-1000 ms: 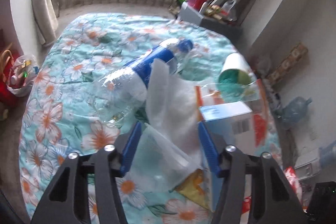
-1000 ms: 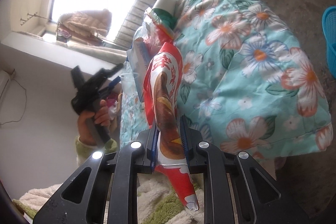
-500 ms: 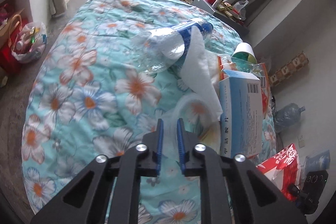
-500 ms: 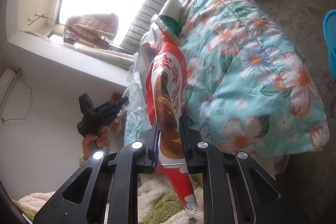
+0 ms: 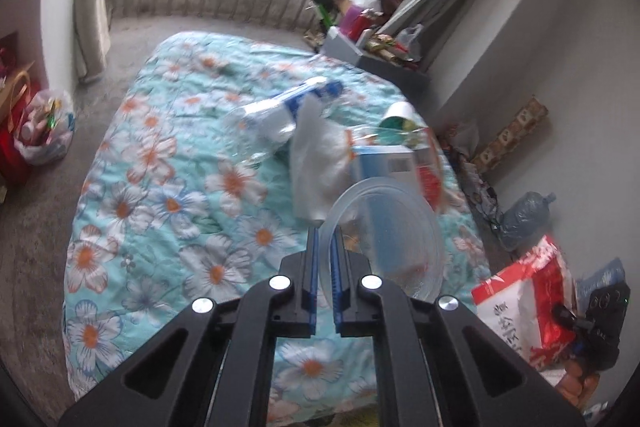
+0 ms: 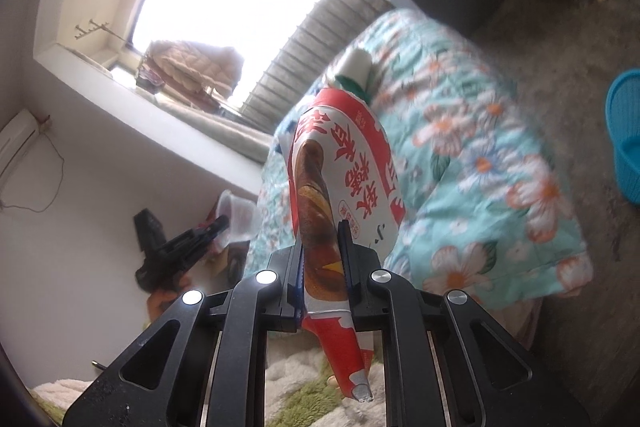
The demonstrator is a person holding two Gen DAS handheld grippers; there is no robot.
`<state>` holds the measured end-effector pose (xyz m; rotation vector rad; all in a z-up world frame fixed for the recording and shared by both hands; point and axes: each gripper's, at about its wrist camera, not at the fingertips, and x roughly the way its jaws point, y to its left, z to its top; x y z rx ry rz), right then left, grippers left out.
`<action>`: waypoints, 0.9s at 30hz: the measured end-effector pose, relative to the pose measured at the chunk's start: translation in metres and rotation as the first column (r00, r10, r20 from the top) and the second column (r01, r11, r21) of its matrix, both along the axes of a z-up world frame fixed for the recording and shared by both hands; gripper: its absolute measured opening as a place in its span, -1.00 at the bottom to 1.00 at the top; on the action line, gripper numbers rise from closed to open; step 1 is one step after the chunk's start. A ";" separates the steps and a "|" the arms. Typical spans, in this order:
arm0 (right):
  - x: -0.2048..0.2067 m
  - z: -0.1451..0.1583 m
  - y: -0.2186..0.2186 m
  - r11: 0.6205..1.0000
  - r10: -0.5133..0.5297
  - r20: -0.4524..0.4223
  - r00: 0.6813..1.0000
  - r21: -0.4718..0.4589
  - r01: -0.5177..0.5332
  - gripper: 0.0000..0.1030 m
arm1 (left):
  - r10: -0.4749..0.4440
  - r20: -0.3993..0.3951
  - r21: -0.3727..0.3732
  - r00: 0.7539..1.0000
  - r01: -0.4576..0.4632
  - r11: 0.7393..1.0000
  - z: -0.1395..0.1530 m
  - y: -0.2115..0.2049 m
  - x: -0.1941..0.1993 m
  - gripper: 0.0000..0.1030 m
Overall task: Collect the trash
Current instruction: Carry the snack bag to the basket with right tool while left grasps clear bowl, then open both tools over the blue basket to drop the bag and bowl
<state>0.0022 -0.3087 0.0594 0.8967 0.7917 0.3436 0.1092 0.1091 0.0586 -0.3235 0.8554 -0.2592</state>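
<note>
A: Why is the left tongs (image 5: 325, 251) pinching that clear cup (image 5: 386, 239) by its rim?

B: A thin rim is the only part narrow jaws can bite. The jaws stand nearly together with the wall of the cup between them, and the cup hangs off to the right, clear of the bed (image 5: 160, 187).

A: And the right tongs (image 6: 322, 247)?

B: Its jaws are closing, the pads pressed on a red bag (image 6: 340, 179) held edge-on, its mouth pointing away from the camera. My guess is the bag serves as the trash sack, so it is held by one side to leave the mouth free.

A: What is left on the bed?

B: A bottle (image 5: 288, 107), a white tissue (image 5: 316, 155) leaning on it, a box (image 5: 384, 163) just beside, and a paper cup (image 5: 396, 117) on its side near the far right edge. All are bunched toward that right edge.

A: Room to move?

B: Plenty over the left half of the bed, which is bare quilt. On the right the wall is near, and the floor there is cluttered, so I would bring the cup to the bag over the near corner of the bed. A blue basket (image 6: 624, 139) stands on the floor, well apart.
</note>
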 end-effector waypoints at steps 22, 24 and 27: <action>-0.067 -0.053 -0.162 0.838 -0.545 -0.042 0.838 0.011 0.546 -0.75 | -0.640 -0.055 0.042 0.766 0.642 0.765 0.006 -0.392 0.069 -0.90; -0.072 -0.068 -0.179 0.791 -0.609 -0.082 0.789 0.011 0.612 -0.75 | -0.669 -0.105 0.042 0.736 0.675 0.736 -0.013 -0.436 0.079 -0.90; -0.080 -0.088 -0.205 0.708 -0.699 -0.127 0.704 0.017 0.706 -0.74 | -0.694 -0.151 0.084 0.704 0.709 0.700 -0.039 -0.497 0.092 -0.90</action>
